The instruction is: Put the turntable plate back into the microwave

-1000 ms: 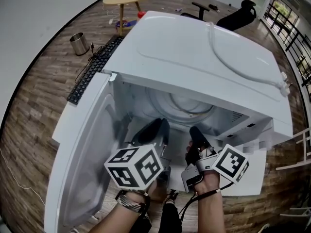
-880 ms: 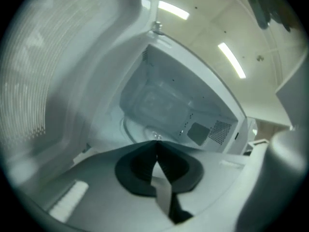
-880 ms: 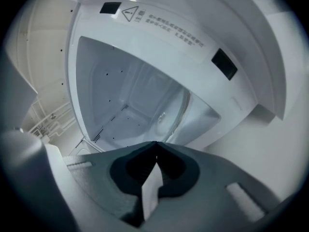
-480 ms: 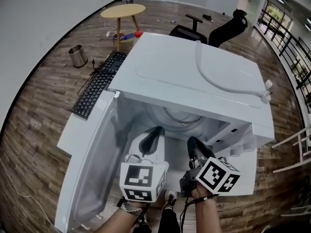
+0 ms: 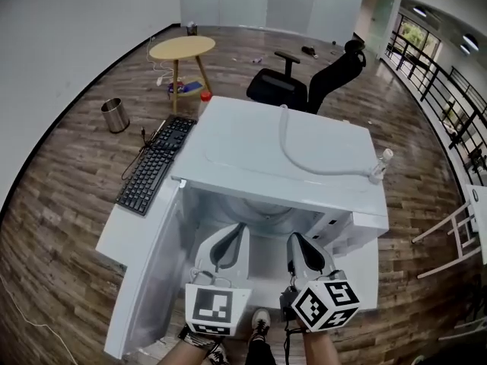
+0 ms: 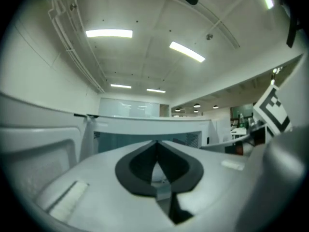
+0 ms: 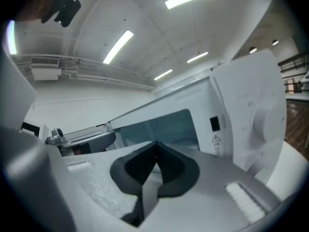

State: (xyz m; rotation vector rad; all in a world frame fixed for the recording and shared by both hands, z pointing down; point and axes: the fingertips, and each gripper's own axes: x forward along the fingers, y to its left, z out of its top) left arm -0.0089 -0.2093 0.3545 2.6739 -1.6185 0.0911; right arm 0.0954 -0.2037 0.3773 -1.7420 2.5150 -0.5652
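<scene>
Plate (image 5: 266,213) lies inside the microwave (image 5: 251,143), on the cavity floor. In the head view only a pale curved strip of it shows under the top edge of the opening, behind the 2 grippers. Neither gripper touches it. The door (image 5: 148,280) hangs wide open on the left.

The left gripper (image 5: 237,234) and the right gripper (image 5: 295,243) are held side by side in front of the opening, near each other but apart, both pointing into the cavity. Each gripper's own view shows its 2 dark pads pressed together at the tip with nothing between them, so both are closed and empty. The left gripper view looks at the opening, with the right gripper's marker cube (image 6: 273,112) at the right edge. The right gripper view shows the opening and, to its right, the control panel (image 7: 246,105) with a round knob (image 7: 264,122).

The microwave stands on a white table (image 5: 122,234). A keyboard (image 5: 152,169) lies just left of the microwave. A pale hose (image 5: 287,135) curves across the microwave's top. On the wood floor (image 5: 61,188) beyond stand a round table (image 5: 181,48), a black chair (image 5: 304,90) and a metal bin (image 5: 114,115), all well apart from the microwave. A shoe (image 5: 260,322) shows between the person's forearms at the bottom edge.
</scene>
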